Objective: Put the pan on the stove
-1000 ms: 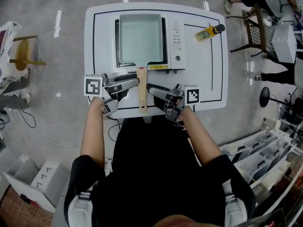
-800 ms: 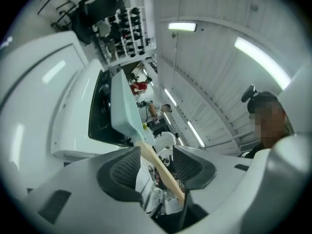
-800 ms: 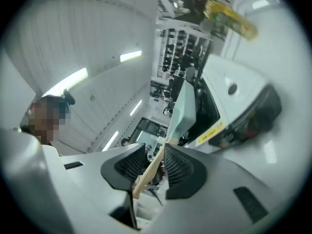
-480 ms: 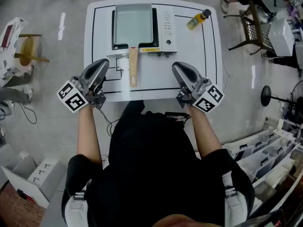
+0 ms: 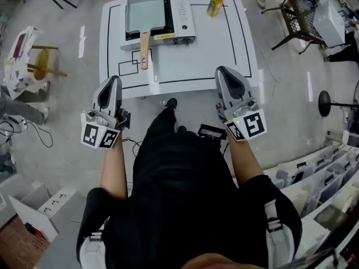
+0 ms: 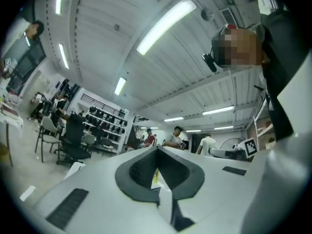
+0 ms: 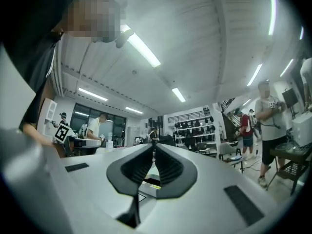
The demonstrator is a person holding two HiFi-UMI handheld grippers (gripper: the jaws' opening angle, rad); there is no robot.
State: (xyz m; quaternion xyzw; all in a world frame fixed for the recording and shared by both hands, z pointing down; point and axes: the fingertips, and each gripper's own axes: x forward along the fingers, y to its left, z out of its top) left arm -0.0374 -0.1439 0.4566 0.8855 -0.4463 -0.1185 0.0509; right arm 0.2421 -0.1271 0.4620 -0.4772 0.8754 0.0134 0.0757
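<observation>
From my seat, the white table (image 5: 220,49) fills the far half of the head view. The stove (image 5: 183,11) stands at its far left. The pan (image 5: 145,11) sits on the stove's burner, its wooden handle (image 5: 144,50) sticking out toward the near edge, so I judge the placing step done.

Both tools hang off the table's near edge, well apart from the pan. The left gripper (image 5: 113,80) is at the near left and the right gripper (image 5: 225,70) at the near right, both pointing far. In each gripper view the jaws have just been closing and now meet, with nothing between them. The left gripper view and the right gripper view show only the room beyond the dark pads.

A yellow bottle (image 5: 215,3) stands at the far edge, right of the stove, untouched.

As I read it, nothing is left to carry. The next move calls only for keeping both tools clear of the handle, perhaps after checking that the pan sits square on the burner.
</observation>
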